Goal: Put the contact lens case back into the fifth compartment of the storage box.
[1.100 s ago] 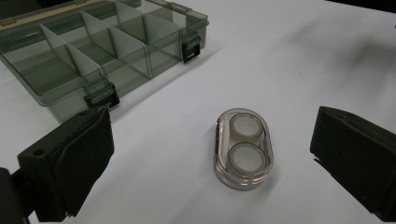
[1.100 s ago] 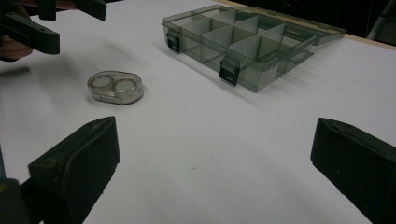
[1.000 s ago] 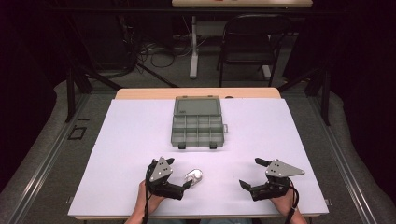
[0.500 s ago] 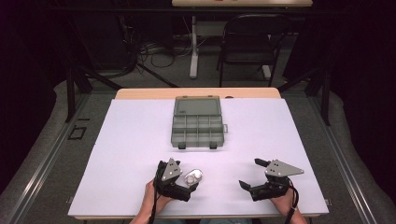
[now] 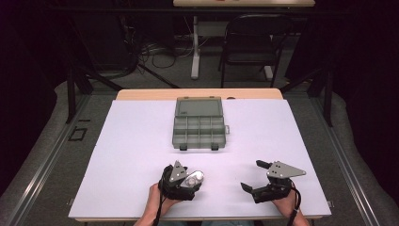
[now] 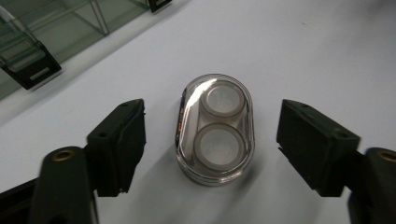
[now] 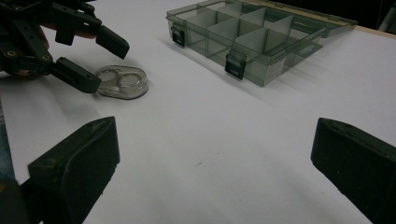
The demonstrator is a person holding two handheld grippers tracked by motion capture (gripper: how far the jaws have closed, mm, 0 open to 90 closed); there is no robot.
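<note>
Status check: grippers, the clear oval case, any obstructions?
Left gripper jaws just closing around clear oval case, pads not touching. Right gripper open, idle. Compartment box apart, nothing blocking.

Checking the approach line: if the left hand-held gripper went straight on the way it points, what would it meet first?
The left hand-held gripper would likely meet the small clear oval case first; it already lies between the jaws, which have just been closing and do not yet touch it.

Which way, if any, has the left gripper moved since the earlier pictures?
Yes: the left gripper has shifted slightly right, around the clear case, judged against the compartment box; its jaws have been closing.
</note>
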